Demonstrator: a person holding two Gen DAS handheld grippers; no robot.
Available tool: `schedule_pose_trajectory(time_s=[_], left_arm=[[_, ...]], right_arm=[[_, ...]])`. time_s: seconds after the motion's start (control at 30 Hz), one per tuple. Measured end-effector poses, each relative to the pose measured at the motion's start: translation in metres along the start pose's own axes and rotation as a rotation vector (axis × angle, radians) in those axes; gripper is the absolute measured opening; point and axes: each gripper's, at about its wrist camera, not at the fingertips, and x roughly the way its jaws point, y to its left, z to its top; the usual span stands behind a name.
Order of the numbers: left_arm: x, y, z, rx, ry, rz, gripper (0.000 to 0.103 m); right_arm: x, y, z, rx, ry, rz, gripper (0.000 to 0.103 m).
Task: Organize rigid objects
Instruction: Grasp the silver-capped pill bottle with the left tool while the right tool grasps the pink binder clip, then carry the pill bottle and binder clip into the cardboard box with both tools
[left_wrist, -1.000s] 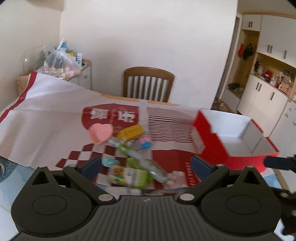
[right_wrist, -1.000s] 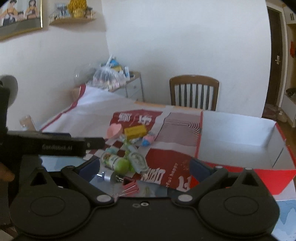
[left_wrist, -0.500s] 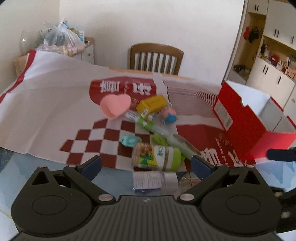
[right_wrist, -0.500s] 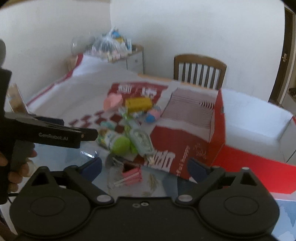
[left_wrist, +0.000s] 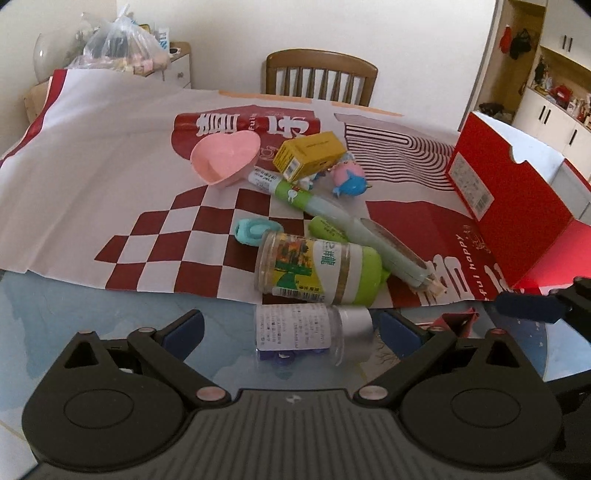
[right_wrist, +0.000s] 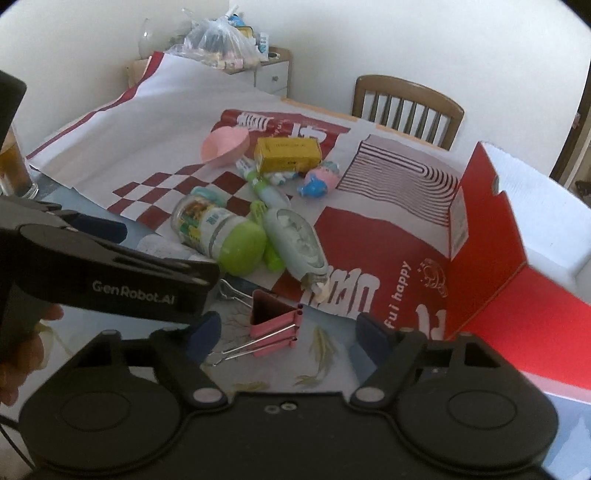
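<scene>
We saw a clear vial (left_wrist: 299, 329) lying sideways on glass, a green-capped jar (left_wrist: 317, 271) on its side beside it, a pink clip (right_wrist: 275, 326), and a heart bowl (left_wrist: 224, 158) upright near a yellow box (left_wrist: 309, 155).

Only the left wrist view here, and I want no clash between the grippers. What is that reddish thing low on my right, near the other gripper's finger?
Observer: A pink metal binder clip. It lies on the glass table between the open fingers of the right gripper, untouched.
Operator: Anything beyond my left edge?
Observer: A clear glass of brown liquid stands there on the table.
</scene>
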Motion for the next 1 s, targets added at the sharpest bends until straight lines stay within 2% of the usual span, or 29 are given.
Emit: schedule_pose_trajectory(time_s=[0.17, 0.2, 0.27, 0.47, 0.63, 0.73, 1.0], left_arm=[[0.002, 0.000, -0.001, -0.009, 0.009, -0.010, 0.090], [0.002, -0.001, -0.001, -0.008, 0.009, -0.012, 0.086], [0.004, -0.001, -0.001, -0.008, 0.014, -0.020, 0.082], [0.006, 0.002, -0.002, -0.029, 0.022, -0.051, 0.069], [0.005, 0.003, -0.003, -0.027, 0.014, -0.053, 0.069], [0.004, 0.005, -0.004, -0.034, 0.011, -0.048, 0.069], [-0.009, 0.008, -0.004, -0.046, -0.008, -0.065, 0.069]], right_arm=[[0.006, 0.000, 0.002, 0.011, 0.007, -0.009, 0.069], [0.006, 0.001, 0.002, 0.006, 0.008, -0.017, 0.068], [0.008, 0.002, 0.002, 0.001, 0.012, -0.020, 0.059], [0.008, 0.002, 0.005, 0.020, 0.013, -0.012, 0.045], [0.007, 0.001, 0.005, 0.043, 0.017, 0.002, 0.038], [0.005, 0.002, 0.005, 0.040, 0.013, 0.000, 0.029], [-0.005, -0.004, 0.003, 0.077, 0.003, -0.022, 0.028]])
